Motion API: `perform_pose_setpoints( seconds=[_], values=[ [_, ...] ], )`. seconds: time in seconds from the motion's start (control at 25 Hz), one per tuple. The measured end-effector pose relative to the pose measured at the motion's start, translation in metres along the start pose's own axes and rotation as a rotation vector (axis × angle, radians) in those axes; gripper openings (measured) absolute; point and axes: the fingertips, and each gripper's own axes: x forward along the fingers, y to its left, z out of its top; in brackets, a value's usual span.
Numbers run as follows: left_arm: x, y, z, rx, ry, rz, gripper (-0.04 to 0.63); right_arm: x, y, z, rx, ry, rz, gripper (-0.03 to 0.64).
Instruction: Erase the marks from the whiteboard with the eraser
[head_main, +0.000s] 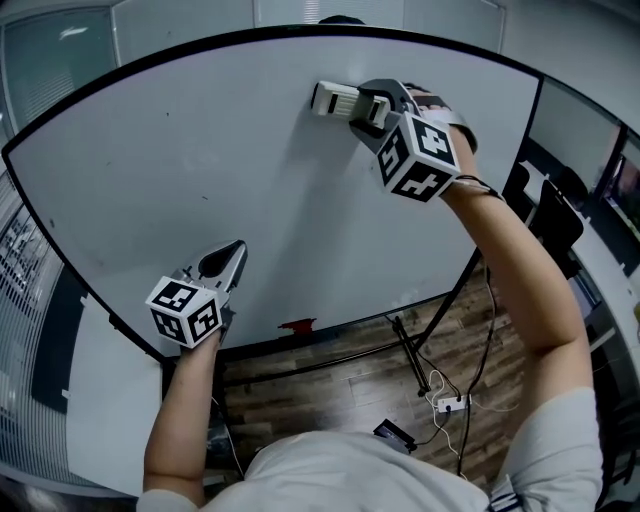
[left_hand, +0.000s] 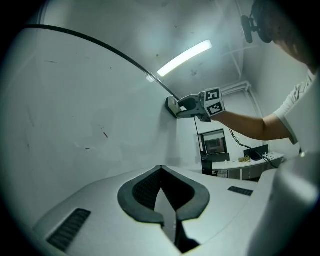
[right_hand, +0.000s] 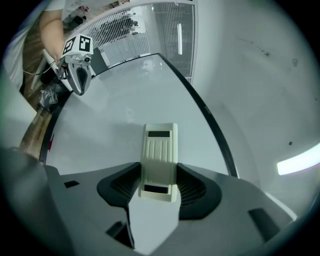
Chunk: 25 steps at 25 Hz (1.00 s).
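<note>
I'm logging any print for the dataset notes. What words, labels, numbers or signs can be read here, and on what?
No readable text anywhere.
Eraser: two dark patches, nothing legible.
Marker cubes: black-and-white square patterns only, no letters.
Monitor: screen too small to read.
Whiteboard: faint specks, no words.

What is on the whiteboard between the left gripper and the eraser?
Between the left gripper and the eraser, the head view shows only bare whiteboard; the left gripper view shows a few tiny marks.
</note>
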Motion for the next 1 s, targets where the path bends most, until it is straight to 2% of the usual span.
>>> perform_pose_setpoints(
  seconds=[0.24, 0.56, 0.72, 1.0],
  values=[
    [-0.004, -0.003, -0.008, -0.026, -0.017, -0.007, 0.008, 0.005, 0.067, -0.002, -0.019, 0.012, 0.072, 0.233],
    [-0.011, 0.001, -0.040, -0.077, 0.004, 0.020, 0.008, 0.023, 0.201, 0.016, -0.010, -0.010, 0.211, 0.233],
    [-0.019, 0.003, -0.061, -0.070, 0.024, 0.038, 0.008, 0.033, 0.270, 0.031, -0.002, -0.038, 0.290, 0.233],
    [-0.038, 0.014, -0.096, -0.117, 0.049, 0.060, 0.008, 0.049, 0.402, 0.051, -0.104, -0.059, 0.422, 0.233]
  ],
)
